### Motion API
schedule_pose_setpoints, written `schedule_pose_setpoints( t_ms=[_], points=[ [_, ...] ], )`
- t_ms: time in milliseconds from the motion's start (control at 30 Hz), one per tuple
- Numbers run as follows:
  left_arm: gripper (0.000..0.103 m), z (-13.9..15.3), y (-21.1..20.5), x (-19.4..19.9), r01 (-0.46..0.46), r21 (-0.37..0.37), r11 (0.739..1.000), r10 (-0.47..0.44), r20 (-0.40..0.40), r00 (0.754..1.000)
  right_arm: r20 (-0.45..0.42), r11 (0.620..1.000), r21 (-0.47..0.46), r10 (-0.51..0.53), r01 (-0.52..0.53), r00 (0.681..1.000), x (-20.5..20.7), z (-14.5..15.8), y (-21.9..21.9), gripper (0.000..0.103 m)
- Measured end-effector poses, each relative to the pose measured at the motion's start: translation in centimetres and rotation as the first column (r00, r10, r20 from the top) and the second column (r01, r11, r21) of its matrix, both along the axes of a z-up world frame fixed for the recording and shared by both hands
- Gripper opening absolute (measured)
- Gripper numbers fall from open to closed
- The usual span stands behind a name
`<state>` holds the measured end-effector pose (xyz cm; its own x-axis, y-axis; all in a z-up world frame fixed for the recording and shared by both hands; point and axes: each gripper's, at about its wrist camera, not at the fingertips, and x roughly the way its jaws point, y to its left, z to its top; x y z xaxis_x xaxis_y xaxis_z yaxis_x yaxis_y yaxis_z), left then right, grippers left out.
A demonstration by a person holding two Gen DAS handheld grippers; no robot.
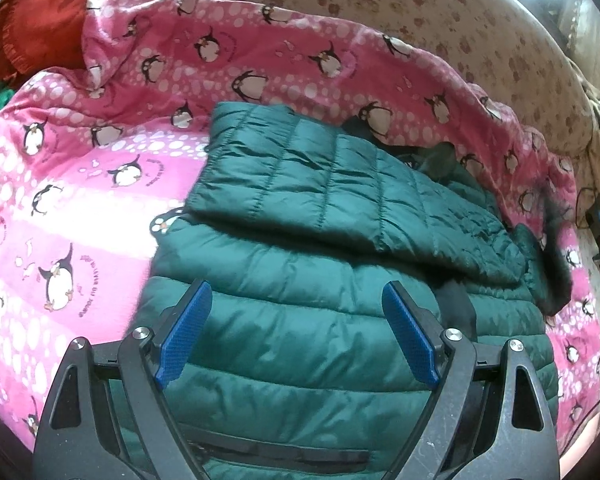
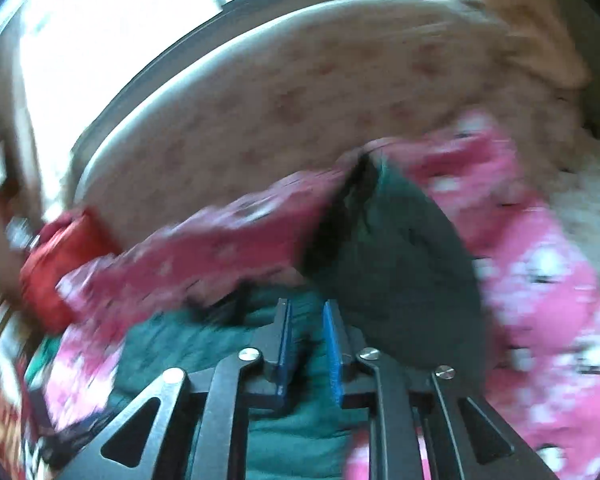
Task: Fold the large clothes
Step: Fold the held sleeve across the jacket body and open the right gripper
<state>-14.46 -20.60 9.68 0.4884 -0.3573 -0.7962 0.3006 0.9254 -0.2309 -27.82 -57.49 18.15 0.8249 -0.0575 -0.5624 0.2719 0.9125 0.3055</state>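
the green quilted jacket lies in the middle of the left wrist view, on a pink penguin blanket spread over a bed. one quilted panel, probably a sleeve or a side, is already laid across the body from the upper centre toward the right, so the fold looks partly done. the lower body with its zip pocket still lies flat, and the jacket's right end is bunched and dark. i judge that more folds remain.

the left gripper hovers over the jacket's lower middle with its blue pads wide apart and nothing between them.

the right gripper shows at the bottom centre of its own view, fingers drawn close together. green cloth sits around and behind them, and a flap of it rises just right of the fingers, but the frame is badly smeared; i cannot tell whether fabric is pinched between the pads.

a floral sheet lies beyond the blanket, and a red cloth is in the upper left. the jacket's collar and far sleeve are not readable.
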Motion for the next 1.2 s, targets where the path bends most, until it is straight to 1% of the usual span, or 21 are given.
schedule_pose_setpoints(
  t_ms=[67, 133, 200, 267, 300, 333, 367, 400, 467, 533, 667, 767, 800, 833, 867, 900, 933, 967, 1000, 1100, 1200],
  points=[
    [0.087, -0.1, 0.6, 0.2, -0.015, -0.007, 1.000, 0.015, -0.008, 1.000, -0.023, 0.996, -0.018, 0.084, -0.085, 0.996, 2.1, -0.6, 3.3, 0.014],
    [0.087, -0.2, 1.3, 0.3, -0.024, -0.013, 1.000, 0.023, -0.018, 1.000, -0.065, 0.984, -0.080, 0.153, -0.158, 0.986, 4.1, -1.6, 7.0, 0.014],
    [0.087, -0.2, 1.7, 0.4, -0.022, -0.014, 1.000, 0.022, -0.016, 1.000, -0.083, 0.980, -0.103, 0.160, -0.168, 0.984, 5.3, -2.3, 8.3, 0.014],
    [0.087, -0.1, 2.0, 0.5, -0.023, -0.011, 1.000, 0.023, -0.002, 1.000, -0.129, 0.979, -0.139, 0.131, -0.149, 0.983, 6.2, -3.1, 8.8, 0.015],
    [0.087, -0.1, 2.2, 0.5, -0.026, -0.015, 1.000, 0.026, 0.000, 1.000, -0.155, 0.978, -0.163, 0.106, -0.131, 0.982, 6.5, -3.6, 8.7, 0.020],
    [0.087, -0.2, 2.3, 0.6, -0.030, -0.020, 0.999, 0.030, -0.003, 1.000, -0.177, 0.975, -0.195, 0.075, -0.109, 0.981, 6.6, -4.1, 8.2, 0.041],
    [0.087, -0.3, 2.5, 0.7, -0.032, -0.026, 0.999, 0.032, -0.009, 0.999, -0.190, 0.972, -0.219, 0.043, -0.085, 0.981, 6.4, -4.5, 7.4, 0.052],
    [0.087, -0.4, 2.5, 0.8, -0.033, -0.031, 0.999, 0.033, -0.015, 0.999, -0.199, 0.969, -0.238, 0.014, -0.062, 0.980, 6.1, -5.0, 6.8, 0.066],
    [0.087, -0.7, 2.5, 0.9, -0.034, -0.034, 0.999, 0.033, -0.024, 0.999, -0.233, 0.958, -0.287, -0.049, -0.020, 0.971, 5.3, -5.9, 4.9, 0.067],
    [0.087, -1.0, 2.2, 0.9, -0.031, -0.031, 0.999, 0.030, -0.033, 0.999, -0.278, 0.941, -0.337, -0.109, 0.010, 0.954, 4.9, -7.1, 3.2, 0.067],
    [0.087, -1.3, 1.7, 0.9, -0.027, -0.023, 0.999, 0.026, -0.031, 0.999, -0.376, 0.928, -0.372, -0.178, 0.028, 0.910, 4.6, -10.1, 0.0, 0.067],
    [0.087, -1.4, 1.3, 0.9, -0.020, -0.013, 1.000, 0.020, -0.030, 0.999, -0.404, 0.902, -0.432, -0.216, 0.023, 0.889, 5.7, -11.8, -1.1, 0.067],
    [0.087, -1.4, 1.2, 0.9, -0.019, -0.010, 1.000, 0.018, -0.030, 0.999, -0.407, 0.888, -0.459, -0.228, 0.018, 0.884, 6.2, -12.2, -1.4, 0.067],
    [0.087, -1.4, 1.2, 0.9, -0.016, -0.006, 1.000, 0.016, -0.029, 0.999, -0.403, 0.884, -0.467, -0.236, 0.023, 0.884, 6.6, -12.5, -1.8, 0.066],
    [0.087, -1.4, 1.2, 1.0, -0.013, -0.003, 1.000, 0.013, -0.027, 1.000, -0.395, 0.891, -0.453, -0.233, 0.032, 0.889, 6.7, -12.5, -2.1, 0.060],
    [0.087, -1.4, 1.2, 1.0, -0.012, -0.002, 1.000, 0.012, -0.025, 1.000, -0.375, 0.907, -0.418, -0.219, 0.047, 0.901, 6.7, -12.3, -2.5, 0.036],
    [0.087, -1.4, 1.3, 1.1, -0.015, -0.001, 1.000, 0.014, -0.023, 1.000, -0.356, 0.914, -0.400, -0.217, 0.062, 0.909, 6.6, -11.9, -2.6, 0.025],
    [0.087, -1.4, 1.5, 1.2, -0.019, -0.003, 1.000, 0.019, -0.023, 1.000, -0.330, 0.917, -0.389, -0.223, 0.083, 0.917, 6.4, -11.1, -2.6, 0.023],
    [0.087, -1.4, 1.7, 1.4, -0.025, -0.009, 1.000, 0.025, -0.027, 0.999, -0.312, 0.924, -0.372, -0.214, 0.089, 0.926, 6.2, -10.4, -2.6, 0.016],
    [0.087, -1.4, 2.1, 1.6, -0.040, -0.036, 0.999, 0.039, -0.036, 0.999, -0.239, 0.962, -0.262, -0.143, 0.079, 0.960, 5.2, -7.3, -1.5, 0.014],
    [0.087, -1.2, 2.5, 1.6, -0.052, -0.056, 0.997, 0.050, -0.037, 0.998, -0.146, 0.990, -0.141, -0.043, 0.022, 0.988, 4.3, -3.9, 0.7, 0.014]
  ],
)
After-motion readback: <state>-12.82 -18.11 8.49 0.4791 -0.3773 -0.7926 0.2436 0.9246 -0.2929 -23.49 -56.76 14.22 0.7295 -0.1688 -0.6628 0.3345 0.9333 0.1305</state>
